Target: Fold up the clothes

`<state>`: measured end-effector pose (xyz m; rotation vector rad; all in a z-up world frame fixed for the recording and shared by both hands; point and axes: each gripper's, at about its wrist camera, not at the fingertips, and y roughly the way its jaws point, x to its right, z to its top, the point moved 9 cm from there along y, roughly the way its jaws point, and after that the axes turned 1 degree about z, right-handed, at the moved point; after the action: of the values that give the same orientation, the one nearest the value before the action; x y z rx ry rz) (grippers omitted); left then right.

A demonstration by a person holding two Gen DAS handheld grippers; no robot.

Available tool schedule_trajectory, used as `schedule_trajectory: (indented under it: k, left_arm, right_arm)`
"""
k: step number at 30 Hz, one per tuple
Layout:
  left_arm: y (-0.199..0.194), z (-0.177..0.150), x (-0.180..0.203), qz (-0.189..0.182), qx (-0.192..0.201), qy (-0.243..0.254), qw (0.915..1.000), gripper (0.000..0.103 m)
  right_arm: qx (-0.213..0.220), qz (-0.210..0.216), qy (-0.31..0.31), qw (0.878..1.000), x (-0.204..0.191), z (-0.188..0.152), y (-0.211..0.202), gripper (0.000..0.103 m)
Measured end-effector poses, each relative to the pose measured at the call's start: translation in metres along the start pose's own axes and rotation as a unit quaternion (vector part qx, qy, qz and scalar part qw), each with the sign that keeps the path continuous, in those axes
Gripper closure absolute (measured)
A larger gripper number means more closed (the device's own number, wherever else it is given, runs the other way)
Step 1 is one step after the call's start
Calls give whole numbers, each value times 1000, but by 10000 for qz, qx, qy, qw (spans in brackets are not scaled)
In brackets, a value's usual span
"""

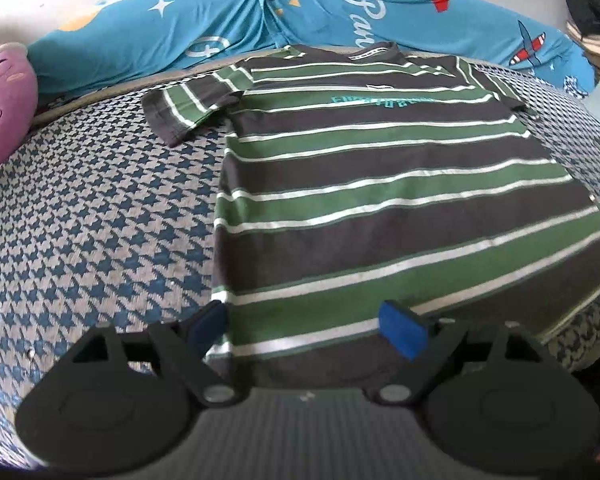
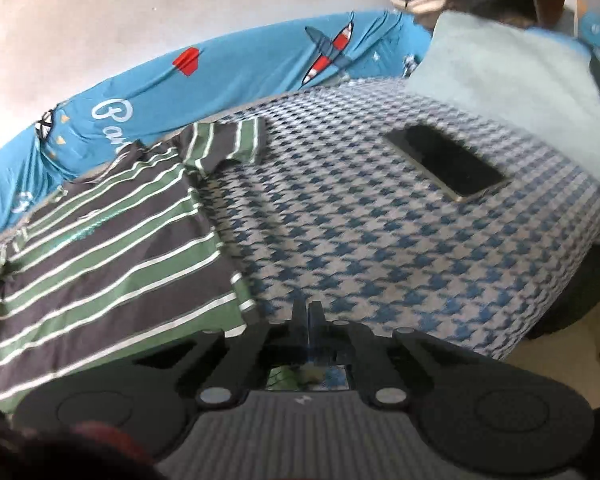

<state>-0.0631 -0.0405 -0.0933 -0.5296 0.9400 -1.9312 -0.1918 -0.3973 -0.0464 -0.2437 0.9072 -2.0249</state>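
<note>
Striped T-shirt point(image 1: 380, 184) lies flat on the houndstooth bed cover point(image 1: 92, 216), collar far, hem near. Left gripper point(image 1: 306, 326), fingers spread, straddles the hem's near-left corner. Right gripper point(image 2: 309, 316), fingers pressed together and holding nothing, sits just right of the hem.

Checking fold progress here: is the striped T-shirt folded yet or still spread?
Spread. The striped T-shirt lies flat and face up on the bed, with both sleeves out and no fold visible.
</note>
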Motion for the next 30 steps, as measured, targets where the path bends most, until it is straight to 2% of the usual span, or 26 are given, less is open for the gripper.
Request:
schedule_trajectory:
  k: [4, 9, 17, 22, 27, 30]
  left_arm:
    - [1, 1, -9, 79, -13, -166, 9998, 15]
    - [1, 3, -22, 181, -30, -411, 9990, 15]
    - [-1, 5, -66, 330, -16, -1291, 9911, 15]
    - [0, 4, -78, 280, -20, -1570, 9872, 15]
    - [2, 3, -74, 352, -22, -1401, 9895, 15]
    - [3, 2, -71, 452, -47, -1205, 9917, 15]
  right_arm:
    - [-2, 150, -226, 9996, -13, -3, -5, 98]
    - [-147, 950, -502, 9941, -47, -14, -12, 98]
    - [-307, 1915, -1111, 9747, -108, -37, -24, 98]
    - [-409, 2082, -1278, 9688, -128, -47, -22, 97]
    - [-540, 2148, -1489, 9637, -147, -58, -19, 92]
    - [-771, 2092, -1616, 9613, -152, -69, -14, 92]
